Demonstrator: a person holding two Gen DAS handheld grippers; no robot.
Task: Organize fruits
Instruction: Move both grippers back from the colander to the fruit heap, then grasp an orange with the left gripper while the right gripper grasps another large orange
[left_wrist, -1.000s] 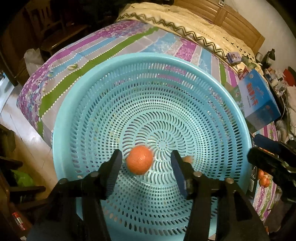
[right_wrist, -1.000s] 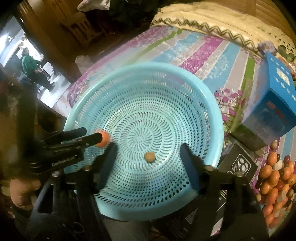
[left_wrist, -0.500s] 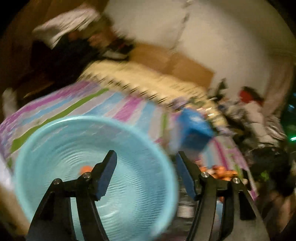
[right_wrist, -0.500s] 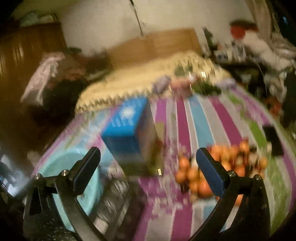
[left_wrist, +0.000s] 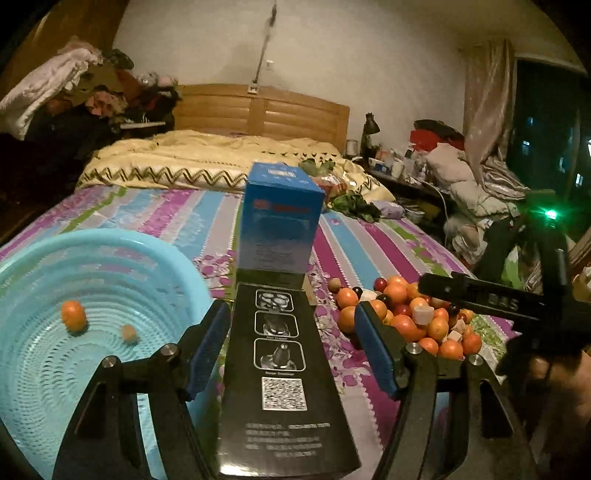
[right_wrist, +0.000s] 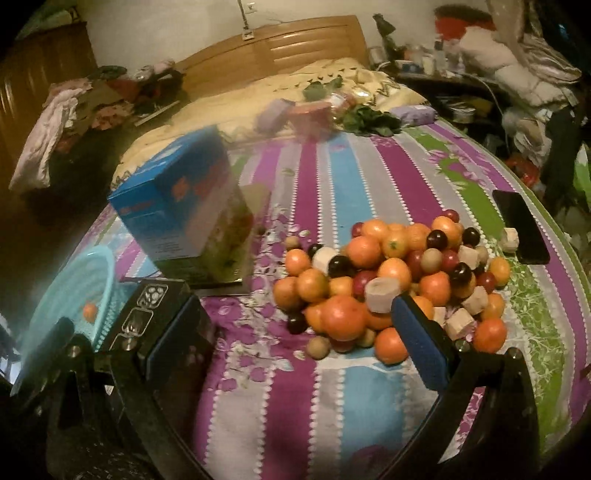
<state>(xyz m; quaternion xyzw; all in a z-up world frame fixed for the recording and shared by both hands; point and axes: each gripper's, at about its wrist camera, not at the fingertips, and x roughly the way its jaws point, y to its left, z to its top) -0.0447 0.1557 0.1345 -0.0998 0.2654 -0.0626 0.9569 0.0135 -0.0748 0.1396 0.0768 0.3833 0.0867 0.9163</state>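
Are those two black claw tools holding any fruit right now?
No. Both the left gripper and right gripper are empty, jaws apart; the fruit pile lies untouched.

Turquoise basket; orange fruit pile; striped bedspread.

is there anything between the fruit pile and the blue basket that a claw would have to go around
Yes. A black box lies flat between the fruit pile and the blue basket, and a taller blue box stands upright just behind it. A claw carrying fruit across would probably have to pass over the black box or in front of it.
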